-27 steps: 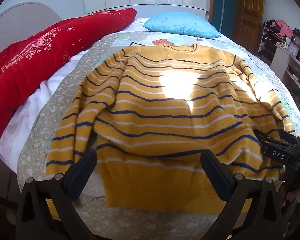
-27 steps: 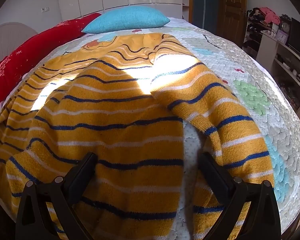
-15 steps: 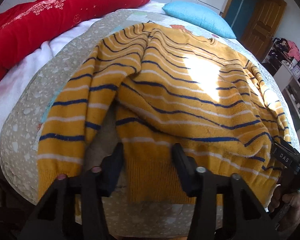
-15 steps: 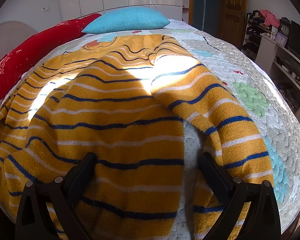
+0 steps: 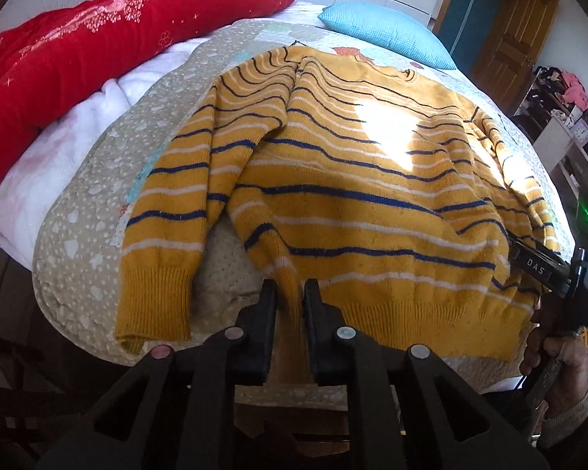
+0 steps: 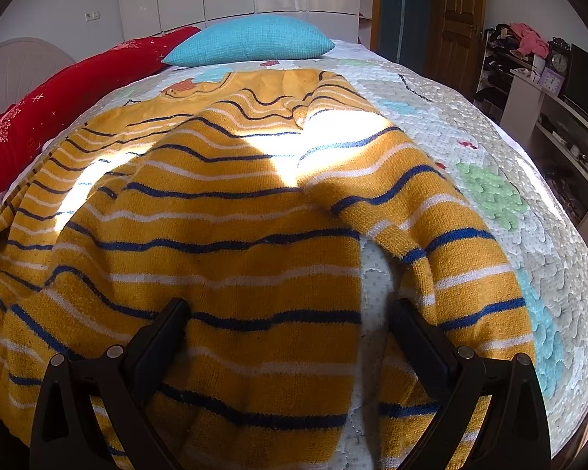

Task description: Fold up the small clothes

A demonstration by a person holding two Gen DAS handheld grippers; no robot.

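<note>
Both tongs are working at the near edge of the sweater (image 5: 372,203), which is lying spread flat on the quilt (image 5: 98,180) of the bed, its collar pointing toward the blue pillow (image 5: 388,35). The left tongs (image 5: 289,293) are pressed together and pinching the sweater's bottom hem at its left corner, with a strip of yellow ribbing showing between the two pads. The right tongs (image 6: 290,317) are standing spread wide over the sweater's right side, near where the right sleeve (image 6: 450,243) is curving away from the body; the pads are resting low against the knit but not squeezing anything.

Judging by how the sweater is lying, the folding is only starting. The body is still open at full width, the left sleeve (image 5: 176,203) is stretching down beside the body with its cuff near the edge of the bed, and no part is turned over onto another. What is remaining looks like nearly everything: bringing the sleeves in over the body and doubling the body over. The red blanket (image 5: 78,51) is lying well apart from the sweater, off to its left.
</note>
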